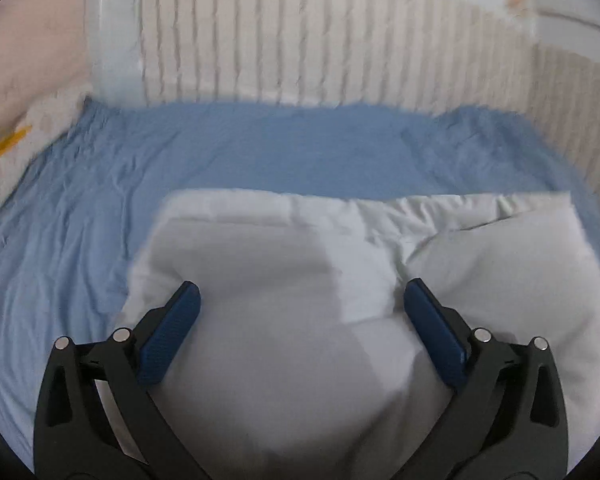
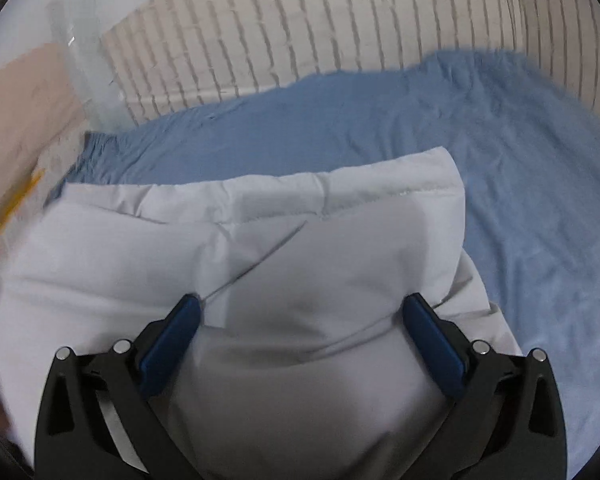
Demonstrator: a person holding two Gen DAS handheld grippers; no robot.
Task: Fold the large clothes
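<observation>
A pale grey padded garment (image 1: 340,264) lies in a folded, puffy heap on a blue bed sheet (image 1: 220,152). My left gripper (image 1: 300,296) hovers over its near-left part, fingers spread wide, nothing between the blue pads (image 1: 172,332). In the right wrist view the same garment (image 2: 260,240) fills the lower middle, with a zip seam running diagonally across it. My right gripper (image 2: 300,308) is open above the garment's right half, its pads (image 2: 436,348) apart and holding nothing. The garment's near edge is hidden under both grippers.
A cream ribbed headboard (image 1: 320,32) stands behind the bed. A white rounded post (image 1: 112,40) rises at the back left. A pinkish wall (image 1: 28,32) and a yellow strip (image 1: 4,148) lie to the left. Blue sheet (image 2: 540,220) stretches out to the right.
</observation>
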